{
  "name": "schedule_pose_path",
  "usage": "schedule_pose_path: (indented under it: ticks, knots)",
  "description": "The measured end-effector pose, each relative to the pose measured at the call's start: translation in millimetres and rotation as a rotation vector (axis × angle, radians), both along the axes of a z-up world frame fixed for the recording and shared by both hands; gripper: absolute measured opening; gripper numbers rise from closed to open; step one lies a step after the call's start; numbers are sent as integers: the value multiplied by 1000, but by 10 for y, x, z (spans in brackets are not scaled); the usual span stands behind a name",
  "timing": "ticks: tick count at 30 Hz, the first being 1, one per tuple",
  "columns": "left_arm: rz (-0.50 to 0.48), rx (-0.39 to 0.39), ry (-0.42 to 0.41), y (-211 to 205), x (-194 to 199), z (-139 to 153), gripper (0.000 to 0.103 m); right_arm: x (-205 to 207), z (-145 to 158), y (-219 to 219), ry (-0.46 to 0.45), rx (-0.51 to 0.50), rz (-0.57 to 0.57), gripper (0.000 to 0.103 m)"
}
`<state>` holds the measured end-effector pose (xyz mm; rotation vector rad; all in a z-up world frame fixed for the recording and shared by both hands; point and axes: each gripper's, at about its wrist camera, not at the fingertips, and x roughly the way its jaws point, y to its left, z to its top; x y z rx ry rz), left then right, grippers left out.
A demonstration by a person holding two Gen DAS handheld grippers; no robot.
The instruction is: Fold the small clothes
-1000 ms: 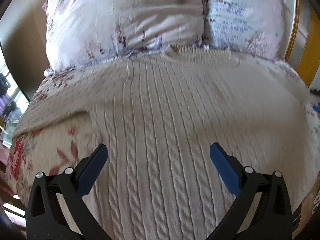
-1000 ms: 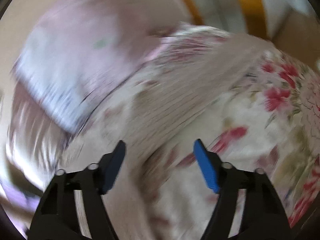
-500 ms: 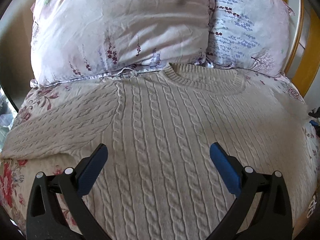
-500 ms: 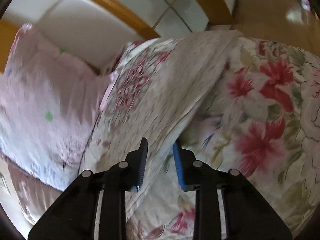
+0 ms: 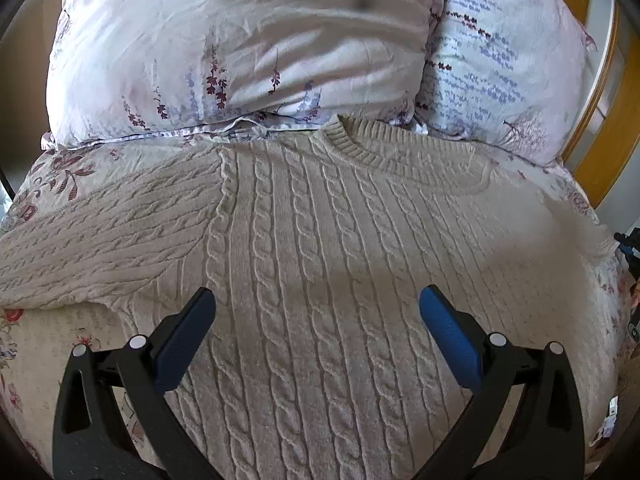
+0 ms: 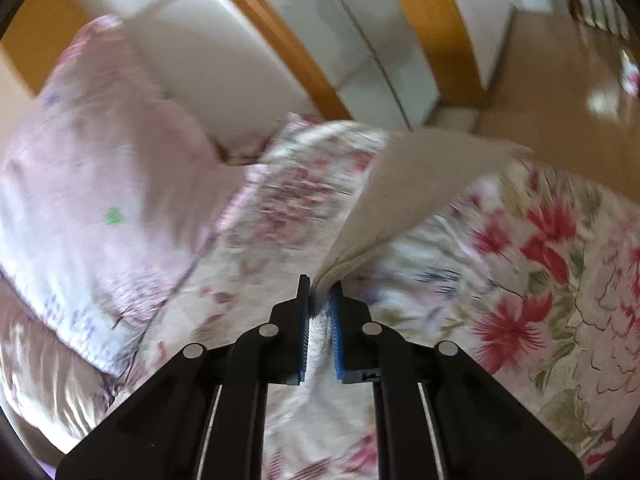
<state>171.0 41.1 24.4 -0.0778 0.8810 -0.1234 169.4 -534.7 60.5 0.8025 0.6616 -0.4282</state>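
A cream cable-knit sweater lies spread flat on a bed with a floral bedspread, its ribbed neckline up against two pillows. One sleeve stretches out to the left of the left wrist view and runs off the edge of the picture, so its cuff is cut off. The sweater's hem is hidden below the gripper's black arms.

The left gripper hovers over the body of the sweater with its blue pads spread wide; nothing is between them.

The right wrist view is smeared by motion, so the knit texture cannot be made out there. The right gripper has just been closing and its pads now pinch a fold of the beige sleeve, which lifts off the bedspread from the pads toward the far edge of the bed. Just how much cloth sits inside the pads is hard to tell. A wooden bed frame is behind.
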Motion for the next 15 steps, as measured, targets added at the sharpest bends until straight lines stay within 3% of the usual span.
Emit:
schedule_pose_path:
  ticks: [6, 9, 11, 15]
  knots:
    - [-2, -70, -30, 67, -19, 42, 101, 164, 546, 844, -145, -55, 280, 10]
    - [-4, -99, -23, 74, -17, 56, 101, 274, 603, 1430, -165, -49, 470, 10]
    - [-12, -130, -14, 82, -14, 56, 101, 349, 501, 1823, -135, -31, 593, 10]
    - [-30, -202, -18, 102, -42, 78, 101, 512, 104, 2473, 14, -28, 763, 10]
